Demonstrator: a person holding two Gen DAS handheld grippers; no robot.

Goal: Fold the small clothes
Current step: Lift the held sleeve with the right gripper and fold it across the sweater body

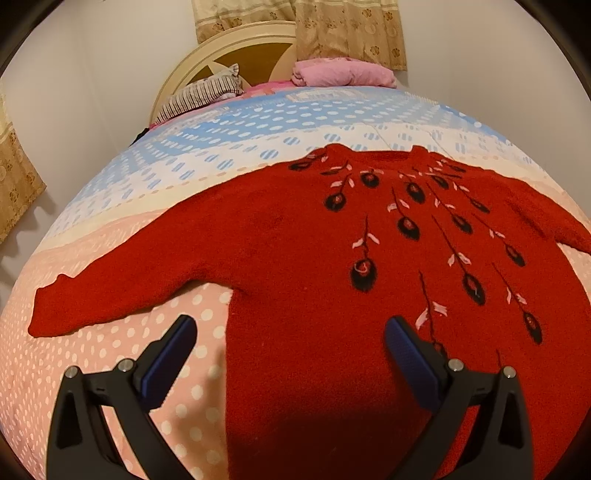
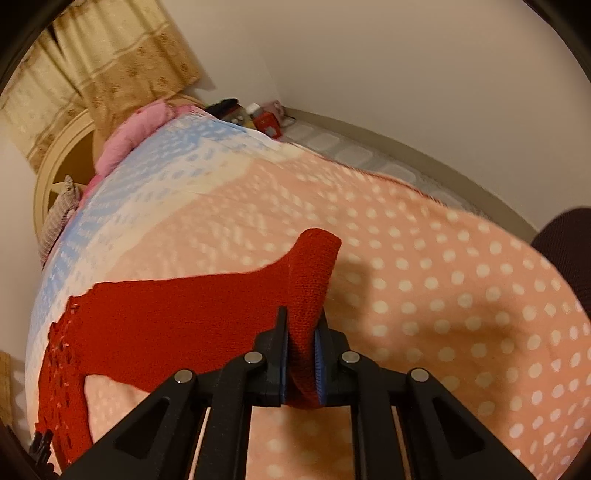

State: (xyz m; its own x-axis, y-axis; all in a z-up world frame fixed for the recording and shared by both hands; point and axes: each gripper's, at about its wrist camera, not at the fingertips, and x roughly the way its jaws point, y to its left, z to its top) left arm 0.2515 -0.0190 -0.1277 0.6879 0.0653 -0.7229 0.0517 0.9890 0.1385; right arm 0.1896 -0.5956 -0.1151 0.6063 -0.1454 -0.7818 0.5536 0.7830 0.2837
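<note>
Sweater [image 1: 295, 236], red and fuzzy with black drop-shaped flowers, is lying flat on a bed [image 1: 110, 236]; the soft blanket [image 2: 443, 295] is showing white dots on pink and blue bands. A round cream headboard [image 1: 207, 55], beige curtains [image 1: 351, 29] and plain walls are standing behind. Left gripper [image 1: 290, 365] is hovering wide apart over the hem. Right gripper [image 2: 301, 354] is pinching the knitted sleeve [image 2: 314, 273], which is rising above the blanket.

My left wrist view hovers low over the sweater [image 1: 332, 258], facing the headboard [image 1: 221, 48]; my right view shares both, angled from the bed's [image 2: 443, 295] right edge
</note>
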